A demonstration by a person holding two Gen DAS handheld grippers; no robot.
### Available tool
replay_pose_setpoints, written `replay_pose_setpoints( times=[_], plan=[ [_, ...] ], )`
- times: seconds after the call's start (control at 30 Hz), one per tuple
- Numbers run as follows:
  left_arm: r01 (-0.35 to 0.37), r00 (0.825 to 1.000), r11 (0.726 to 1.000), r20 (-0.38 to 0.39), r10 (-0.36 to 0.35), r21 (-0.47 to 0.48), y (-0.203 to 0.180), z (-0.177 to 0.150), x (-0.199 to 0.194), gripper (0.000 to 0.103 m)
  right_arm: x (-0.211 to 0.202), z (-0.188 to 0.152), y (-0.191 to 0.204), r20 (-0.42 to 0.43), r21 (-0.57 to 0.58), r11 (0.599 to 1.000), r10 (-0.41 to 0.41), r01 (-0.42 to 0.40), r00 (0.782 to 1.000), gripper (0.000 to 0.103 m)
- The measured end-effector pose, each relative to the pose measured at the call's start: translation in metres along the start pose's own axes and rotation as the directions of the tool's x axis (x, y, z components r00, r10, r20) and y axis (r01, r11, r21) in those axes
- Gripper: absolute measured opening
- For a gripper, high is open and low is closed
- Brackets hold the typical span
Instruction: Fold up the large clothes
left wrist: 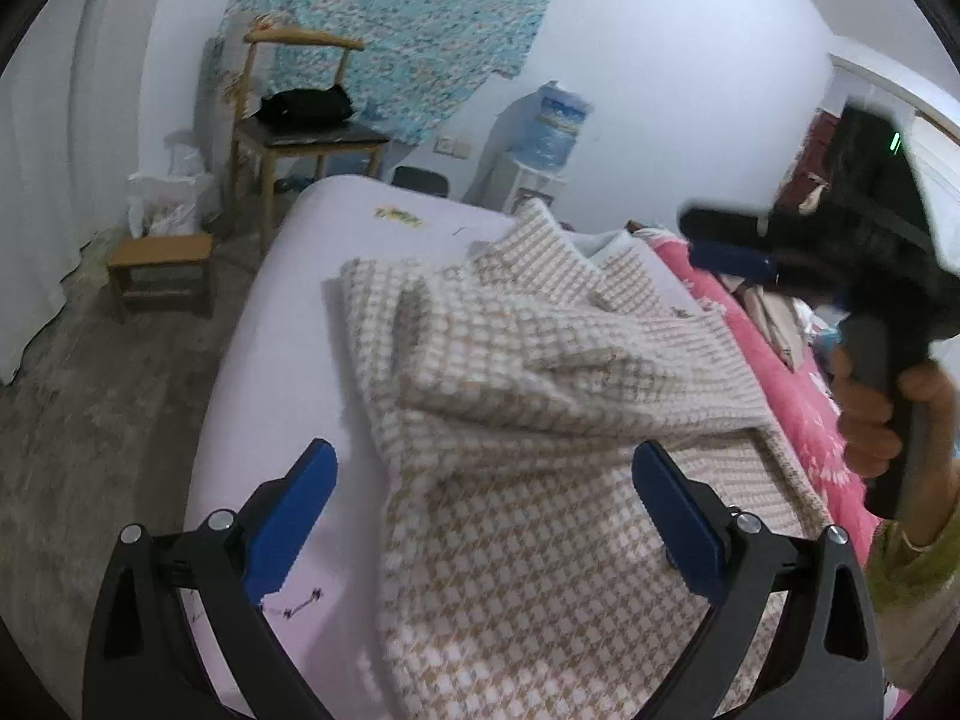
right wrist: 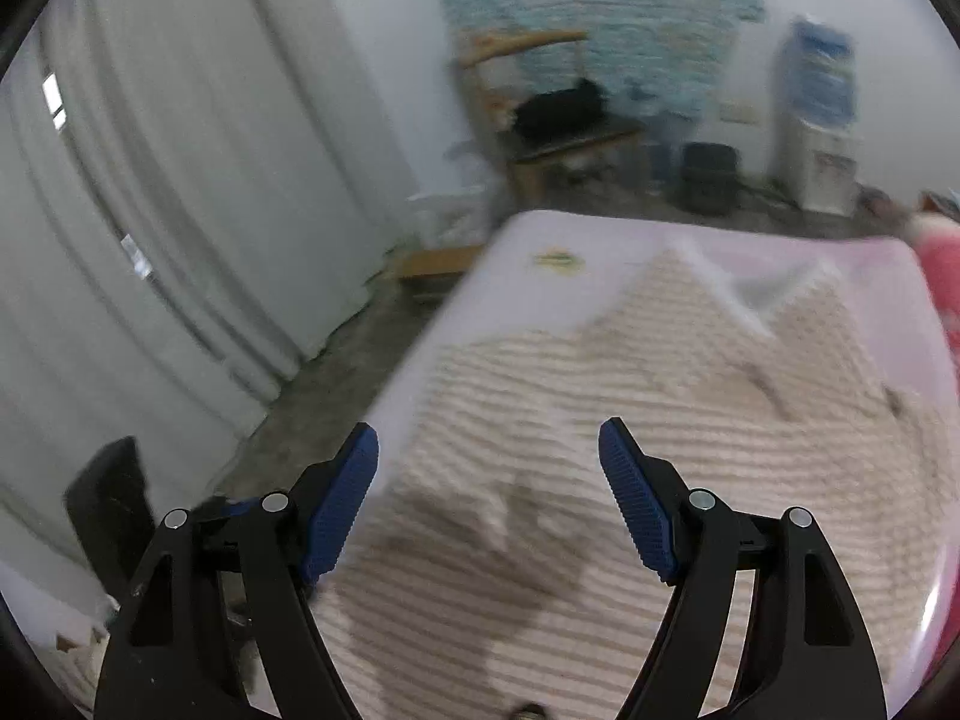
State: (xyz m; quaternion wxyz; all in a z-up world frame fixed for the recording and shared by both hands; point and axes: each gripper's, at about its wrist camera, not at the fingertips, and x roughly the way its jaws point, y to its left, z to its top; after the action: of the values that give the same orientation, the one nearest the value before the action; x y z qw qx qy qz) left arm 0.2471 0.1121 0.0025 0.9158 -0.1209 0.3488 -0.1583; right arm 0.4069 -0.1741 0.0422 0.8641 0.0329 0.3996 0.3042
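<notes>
- Over on the left wrist camera: the left gripper (left wrist: pixel 483 510) has its blue pads spread wide with nothing pinched, hovering over the near part of the checked garment (left wrist: pixel 540 420).
- That garment is a big beige-and-white houndstooth piece, lying rumpled and partly folded over itself on the pale lilac bed (left wrist: pixel 288 312), with two pointed corners sticking up at the far end.
- Same view, off to the right: the right gripper (left wrist: pixel 729 237) shows up blurry, held by a hand (left wrist: pixel 870 414) with a yellow-green sleeve. Can't tell its jaw state from this angle.
- A pink blanket (left wrist: pixel 798 396) runs along the garment's right side. Further back there's a wooden chair (left wrist: pixel 306 138) with something black on it, plus a small wooden stool (left wrist: pixel 162 264) on the floor.
- On the right wrist camera, pretty smeared: the right gripper (right wrist: pixel 489 498) has its jaws wide apart and empty, hanging above the garment (right wrist: pixel 600 450).
- The garment covers most of the bed (right wrist: pixel 540 246) here, its points aimed at the far edge.
- White curtains (right wrist: pixel 150 240) hang on the left.
</notes>
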Motion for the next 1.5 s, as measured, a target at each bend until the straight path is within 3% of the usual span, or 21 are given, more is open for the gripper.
replay_pose_setpoints(
  times=[0.1, 0.2, 0.33, 0.4, 0.47, 0.53, 0.67, 0.73, 0.8, 0.87, 0.93, 1.0, 1.13, 1.3, 1.4, 1.5],
  plan=[
    [0.024, 1.0, 1.0, 0.016, -0.024, 0.013, -0.003, 0.011, 0.008, 0.091, -0.026, -0.007, -0.06, 0.033, 0.11, 0.988, -0.114, 0.11, 0.993, 0.073],
    [0.023, 1.0, 1.0, 0.018, -0.024, 0.005, -0.003, 0.028, 0.027, 0.083, -0.052, -0.021, -0.113, 0.04, 0.195, 0.949, -0.26, 0.247, 0.965, 0.073],
    [-0.029, 0.999, 0.998, -0.022, 0.028, -0.048, 0.008, 0.054, 0.067, 0.067, -0.064, -0.033, -0.177, -0.014, 0.288, 0.882, -0.387, 0.374, 0.922, 0.073],
    [-0.056, 0.995, 0.997, -0.092, 0.05, -0.061, 0.015, 0.067, 0.097, 0.065, -0.061, -0.043, -0.197, -0.041, 0.323, 0.857, -0.412, 0.402, 0.91, 0.07],
    [-0.109, 0.982, 0.993, -0.159, 0.1, -0.05, 0.02, 0.073, 0.122, 0.056, -0.053, -0.05, -0.225, -0.063, 0.361, 0.84, -0.411, 0.404, 0.91, 0.058],
    [-0.127, 0.972, 0.991, -0.204, 0.116, -0.039, 0.023, 0.075, 0.142, 0.047, -0.042, -0.05, -0.236, -0.081, 0.376, 0.836, -0.4, 0.399, 0.913, 0.054],
    [-0.147, 0.967, 0.989, -0.215, 0.138, -0.024, 0.024, 0.07, 0.149, 0.018, -0.032, -0.055, -0.247, -0.103, 0.362, 0.85, -0.371, 0.382, 0.923, 0.052],
    [-0.142, 0.97, 0.99, -0.202, 0.137, -0.009, 0.023, 0.065, 0.142, 0.011, -0.023, -0.052, -0.249, -0.112, 0.343, 0.857, -0.369, 0.384, 0.923, 0.048],
    [-0.136, 0.973, 0.991, -0.189, 0.134, 0.005, 0.022, 0.06, 0.134, 0.008, -0.015, -0.047, -0.252, -0.125, 0.314, 0.863, -0.376, 0.396, 0.918, 0.036],
    [-0.142, 0.972, 0.99, -0.185, 0.143, 0.024, 0.02, 0.056, 0.13, 0.007, -0.011, -0.044, -0.249, -0.12, 0.288, 0.867, -0.388, 0.406, 0.914, 0.016],
    [-0.165, 0.969, 0.984, -0.173, 0.175, 0.07, 0.012, 0.053, 0.129, 0.007, -0.014, -0.043, -0.244, -0.086, 0.271, 0.862, -0.42, 0.427, 0.903, 0.009],
    [-0.195, 0.969, 0.974, -0.129, 0.21, 0.117, 0.002, 0.057, 0.124, 0.006, -0.017, -0.042, -0.24, -0.059, 0.271, 0.857, -0.44, 0.439, 0.896, 0.008],
    [-0.203, 0.977, 0.974, -0.042, 0.208, 0.104, -0.001, 0.077, 0.109, 0.006, -0.019, -0.045, -0.235, -0.029, 0.263, 0.847, -0.471, 0.462, 0.882, 0.007],
    [-0.244, 0.952, 0.965, -0.165, 0.257, 0.095, 0.018, 0.062, 0.141, 0.007, -0.007, -0.048, -0.242, -0.047, 0.272, 0.839, -0.478, 0.471, 0.877, 0.007],
    [-0.247, 0.954, 0.965, -0.152, 0.258, 0.086, 0.022, 0.055, 0.142, 0.008, -0.003, -0.049, -0.239, -0.056, 0.243, 0.833, -0.5, 0.497, 0.864, 0.009],
    [-0.246, 0.954, 0.966, -0.157, 0.256, 0.079, 0.021, 0.057, 0.139, 0.008, -0.006, -0.046, -0.238, -0.067, 0.231, 0.834, -0.501, 0.502, 0.863, 0.019]
  ],
)
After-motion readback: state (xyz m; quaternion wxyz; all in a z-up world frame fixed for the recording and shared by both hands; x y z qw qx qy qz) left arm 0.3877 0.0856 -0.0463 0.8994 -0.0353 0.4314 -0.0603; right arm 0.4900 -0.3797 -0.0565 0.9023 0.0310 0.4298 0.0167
